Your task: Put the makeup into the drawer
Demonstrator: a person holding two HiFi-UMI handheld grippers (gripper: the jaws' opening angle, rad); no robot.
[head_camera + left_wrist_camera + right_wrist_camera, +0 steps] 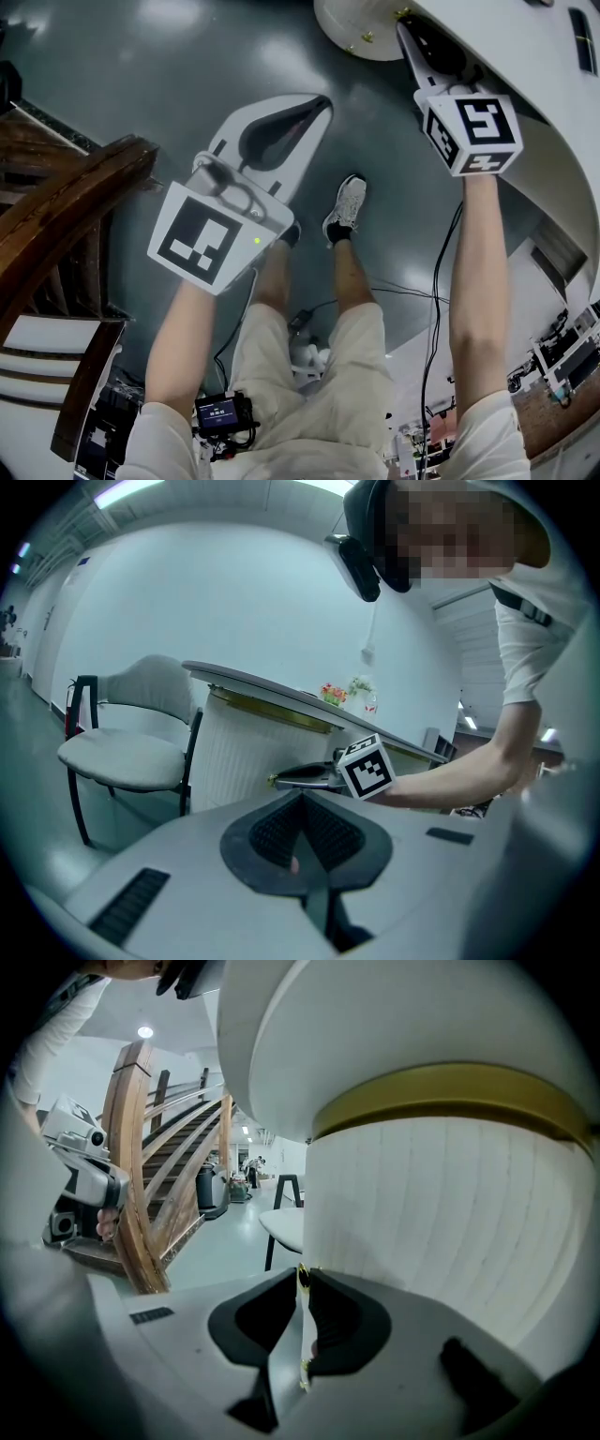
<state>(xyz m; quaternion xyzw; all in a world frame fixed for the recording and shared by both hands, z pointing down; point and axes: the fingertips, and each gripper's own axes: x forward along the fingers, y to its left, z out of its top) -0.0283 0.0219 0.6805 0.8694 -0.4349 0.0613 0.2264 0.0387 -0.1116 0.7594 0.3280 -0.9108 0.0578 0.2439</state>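
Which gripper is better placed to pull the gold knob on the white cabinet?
Right. The right gripper is shut on the gold knob at the cabinet front; the left gripper is shut, empty, over the floor.

A white round-edged table [246, 679] with a gold band carries small flowers [333, 694] and a small bottle [371, 704] near its edge.
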